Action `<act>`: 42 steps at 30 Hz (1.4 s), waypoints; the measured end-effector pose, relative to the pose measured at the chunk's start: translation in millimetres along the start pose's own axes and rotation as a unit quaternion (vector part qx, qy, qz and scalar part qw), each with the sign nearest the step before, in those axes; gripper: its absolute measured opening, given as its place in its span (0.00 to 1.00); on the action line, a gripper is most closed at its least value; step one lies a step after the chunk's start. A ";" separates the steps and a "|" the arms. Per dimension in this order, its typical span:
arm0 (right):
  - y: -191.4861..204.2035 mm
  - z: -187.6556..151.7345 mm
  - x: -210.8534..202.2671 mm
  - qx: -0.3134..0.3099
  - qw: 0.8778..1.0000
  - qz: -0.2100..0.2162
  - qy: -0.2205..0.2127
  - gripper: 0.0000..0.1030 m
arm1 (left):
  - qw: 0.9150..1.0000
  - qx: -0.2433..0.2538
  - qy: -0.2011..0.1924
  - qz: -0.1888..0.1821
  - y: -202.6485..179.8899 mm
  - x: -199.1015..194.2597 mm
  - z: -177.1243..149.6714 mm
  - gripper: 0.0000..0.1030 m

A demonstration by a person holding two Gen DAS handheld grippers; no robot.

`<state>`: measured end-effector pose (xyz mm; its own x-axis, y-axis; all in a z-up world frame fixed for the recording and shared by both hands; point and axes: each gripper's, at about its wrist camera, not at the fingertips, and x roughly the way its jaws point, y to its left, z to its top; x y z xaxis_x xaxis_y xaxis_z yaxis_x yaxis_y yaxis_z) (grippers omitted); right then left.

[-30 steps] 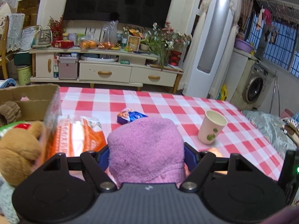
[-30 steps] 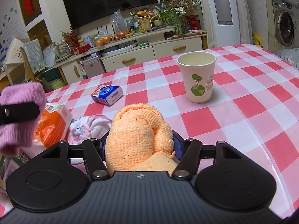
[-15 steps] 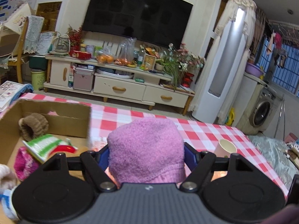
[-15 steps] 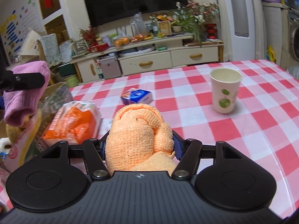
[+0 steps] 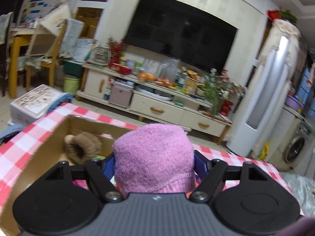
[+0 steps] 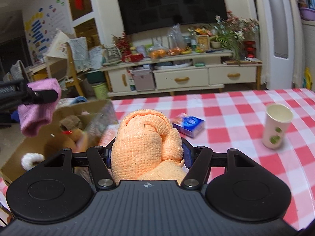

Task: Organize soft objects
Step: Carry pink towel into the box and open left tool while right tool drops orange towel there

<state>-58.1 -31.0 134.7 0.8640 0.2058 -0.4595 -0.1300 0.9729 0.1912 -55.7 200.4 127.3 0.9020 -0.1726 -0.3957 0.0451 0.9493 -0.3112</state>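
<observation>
We carry two soft pieces toward the cardboard box (image 6: 65, 110) at the table's left end. Our left gripper (image 5: 153, 161) pinches a purple knit (image 5: 153, 153) above the box; our right gripper (image 6: 146, 151) pinches an orange knit (image 6: 143, 141) nearer the table's middle. A brown plush (image 5: 82, 147) already lies inside, so we judge sorting well underway, both pieces unreleased. On the red-checked tablecloth (image 6: 246, 102) stand a paper cup (image 6: 276, 126) and a blue packet (image 6: 189, 124); a television (image 6: 169, 4) hangs far behind.

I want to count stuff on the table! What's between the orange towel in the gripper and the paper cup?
In the right wrist view, a small blue packet lies on the checked tablecloth between the orange towel and the paper cup.
</observation>
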 end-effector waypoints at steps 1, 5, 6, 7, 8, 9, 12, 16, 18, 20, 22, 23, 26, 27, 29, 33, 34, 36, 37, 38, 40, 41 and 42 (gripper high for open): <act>5.1 4.0 3.1 -0.001 1.000 0.006 -0.001 0.76 | 1.000 -0.006 -0.001 0.009 5.9 0.3 1.7 0.74; 22.9 19.5 15.8 -0.004 1.000 0.030 -0.007 0.76 | 0.999 -0.031 -0.001 0.039 26.3 4.4 7.4 0.74; 27.3 24.1 19.2 -0.005 0.999 0.036 -0.009 0.76 | 0.998 -0.037 0.000 0.045 29.9 5.0 8.6 0.74; 32.3 29.2 23.3 -0.005 0.999 0.042 -0.010 0.76 | 0.998 -0.042 0.002 0.052 33.8 6.0 9.9 0.74; 35.3 33.7 28.6 -0.005 0.999 0.048 -0.011 0.76 | 0.997 -0.047 0.005 0.059 37.1 7.6 10.7 0.74; 39.0 38.1 33.3 -0.004 0.998 0.055 -0.012 0.76 | 0.997 -0.051 0.008 0.065 40.0 8.9 11.0 0.74; 49.9 49.9 47.7 -0.003 0.997 0.074 -0.013 0.76 | 0.995 -0.054 0.021 0.080 46.7 13.4 10.6 0.74; 63.4 67.3 68.4 0.008 0.995 0.103 -0.012 0.76 | 0.994 -0.049 0.040 0.093 50.8 14.8 6.5 0.74; 70.4 74.6 79.1 0.012 0.993 0.114 -0.010 0.76 | 0.993 -0.046 0.045 0.098 51.4 15.2 5.6 0.74; 78.3 80.0 89.8 0.014 0.992 0.125 -0.006 0.76 | 0.993 -0.046 0.048 0.101 53.4 14.7 4.9 0.74; 85.0 83.2 102.2 0.016 0.990 0.137 0.002 0.76 | 0.992 -0.043 0.053 0.104 54.6 14.5 3.8 0.74; 89.3 83.8 108.6 0.018 0.990 0.141 0.007 0.77 | 0.992 -0.042 0.055 0.106 54.6 14.6 3.2 0.75; 100.2 83.8 126.3 0.020 0.989 0.144 0.023 0.77 | 0.991 -0.041 0.065 0.111 55.2 15.1 1.4 0.75; 101.5 83.8 131.1 0.023 0.989 0.145 0.028 0.77 | 0.991 -0.041 0.068 0.111 55.5 15.7 1.1 0.75; 104.8 83.1 139.1 0.029 0.988 0.147 0.035 0.77 | 0.990 -0.038 0.071 0.112 55.3 16.2 0.4 0.75; 106.5 80.6 140.7 0.033 0.987 0.149 0.045 0.78 | 0.990 -0.030 0.078 0.114 53.9 17.4 -1.2 0.75; 107.3 79.6 141.7 0.034 0.987 0.148 0.048 0.80 | 0.990 -0.028 0.080 0.114 53.3 17.5 -1.6 0.75; 106.9 78.2 139.5 0.033 0.988 0.145 0.051 0.82 | 0.989 -0.025 0.086 0.118 52.9 18.8 -2.8 0.76; 107.8 78.3 140.0 0.031 0.988 0.144 0.054 0.86 | 0.989 -0.025 0.088 0.120 53.1 19.7 -3.4 0.76; 107.6 78.0 139.1 0.031 0.988 0.144 0.055 0.91 | 0.988 -0.026 0.091 0.122 53.5 20.1 -3.8 0.77; 108.0 78.5 135.0 0.030 0.988 0.143 0.052 0.96 | 0.987 -0.025 0.094 0.127 53.4 20.9 -3.9 0.80; 108.2 79.1 132.3 0.028 0.988 0.142 0.049 0.96 | 0.987 -0.024 0.094 0.131 53.0 21.0 -4.0 0.80; 107.8 80.0 129.6 0.028 0.989 0.141 0.046 0.96 | 0.987 -0.023 0.093 0.133 52.9 20.3 -3.6 0.81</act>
<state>78.8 92.1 165.2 0.7493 0.4784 -0.4579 -0.3295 0.8691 0.3688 -36.5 246.1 99.7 0.7854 0.0309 -0.6182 -0.2053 0.9552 -0.2130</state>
